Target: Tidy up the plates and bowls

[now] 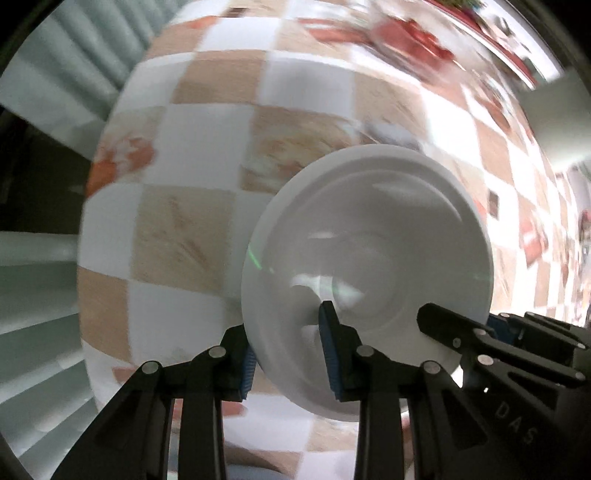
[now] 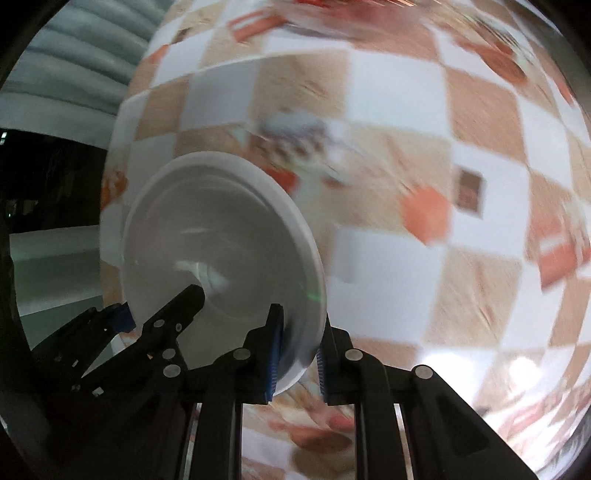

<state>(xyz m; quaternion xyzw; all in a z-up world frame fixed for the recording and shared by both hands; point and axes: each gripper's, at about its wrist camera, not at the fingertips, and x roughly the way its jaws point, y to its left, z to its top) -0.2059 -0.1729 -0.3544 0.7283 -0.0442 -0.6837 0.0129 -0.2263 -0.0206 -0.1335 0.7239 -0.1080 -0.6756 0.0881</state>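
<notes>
Both grippers hold the same white plate [image 1: 373, 258], tilted on edge above the checkered tablecloth [image 1: 177, 229]. In the left wrist view my left gripper [image 1: 288, 354] is shut on the plate's near rim, and my right gripper [image 1: 458, 332] clamps the rim at the lower right. In the right wrist view the plate [image 2: 229, 229] stands left of centre. My right gripper [image 2: 297, 354] is shut on its lower right rim, and my left gripper [image 2: 162, 306] grips its lower left rim. Both views are motion-blurred.
The table has a beige, white and orange checkered cloth [image 2: 424, 166]. Pale curtains [image 1: 33, 295] hang beyond its left edge. A red-patterned strip [image 1: 491, 33] lies at the far top right.
</notes>
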